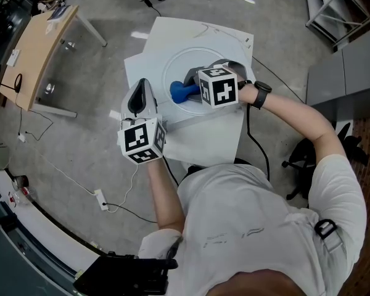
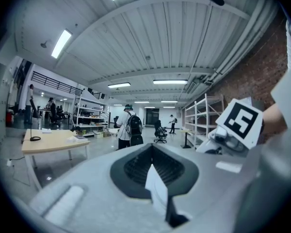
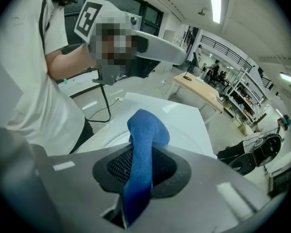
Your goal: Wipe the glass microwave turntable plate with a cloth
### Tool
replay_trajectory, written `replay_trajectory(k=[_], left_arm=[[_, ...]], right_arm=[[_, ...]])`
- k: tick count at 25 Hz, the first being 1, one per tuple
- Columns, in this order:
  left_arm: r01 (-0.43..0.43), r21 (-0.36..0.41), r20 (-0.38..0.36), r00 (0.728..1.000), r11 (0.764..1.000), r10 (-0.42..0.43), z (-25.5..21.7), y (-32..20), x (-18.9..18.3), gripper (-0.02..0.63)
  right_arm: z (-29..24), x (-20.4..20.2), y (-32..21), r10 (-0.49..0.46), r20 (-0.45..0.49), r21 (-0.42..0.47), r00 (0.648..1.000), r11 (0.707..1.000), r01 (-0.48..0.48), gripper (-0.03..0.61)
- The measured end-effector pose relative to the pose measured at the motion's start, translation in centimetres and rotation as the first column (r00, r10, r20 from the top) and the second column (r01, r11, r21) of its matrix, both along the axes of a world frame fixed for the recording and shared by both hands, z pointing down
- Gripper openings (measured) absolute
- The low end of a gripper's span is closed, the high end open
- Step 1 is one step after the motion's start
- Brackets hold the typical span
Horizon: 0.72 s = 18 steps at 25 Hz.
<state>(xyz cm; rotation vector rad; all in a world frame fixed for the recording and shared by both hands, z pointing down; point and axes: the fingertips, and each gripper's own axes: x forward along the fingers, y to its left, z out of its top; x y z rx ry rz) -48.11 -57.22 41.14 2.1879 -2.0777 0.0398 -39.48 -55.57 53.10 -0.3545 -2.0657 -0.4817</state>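
Glass turntable plate [image 1: 195, 62], flat on white sheet [image 1: 203, 137]; we clamp blue cloth [image 1: 184, 92] in right gripper [image 1: 195, 79], ready for wiping; left gripper [image 1: 142, 88] pinches the sheet's edge, apparently steadying it.

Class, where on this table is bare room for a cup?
Free: the sheet between plate and person, and beyond the plate. Crowded: the plate, under the right gripper and cloth; the sheet's left edge, held by the left gripper.
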Motion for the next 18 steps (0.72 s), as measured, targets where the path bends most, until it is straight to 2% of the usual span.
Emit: replay_trajectory(k=[5,9,14,18], left_arm=[[0.021,0.002,-0.004,1.000,1.000,-0.021,0.0,0.4,-0.8,0.002],[0.011,0.008,-0.003,1.000,1.000,-0.011,-0.1,0.6,-0.2,0.002],[-0.014,0.009,0.002,1.000,1.000,0.014,-0.1,0.7,0.5,0.002],[-0.033,0.008,0.002,0.999,0.999,0.033,0.1,0.4,1.4,0.002]], right_arm=[[0.0,-2.5,-2.6,0.050,0.025,0.009,0.998,0.999,-0.050,0.072],[0.3,-2.4,-6.0,0.144,0.038,0.023,0.989,0.989,-0.145,0.072],[0.7,1.2,-10.3,0.266,0.013,0.056,0.964,0.962,-0.266,0.072],[0.6,5.4,-11.8,0.334,-0.013,0.056,0.942,0.941,-0.333,0.072]])
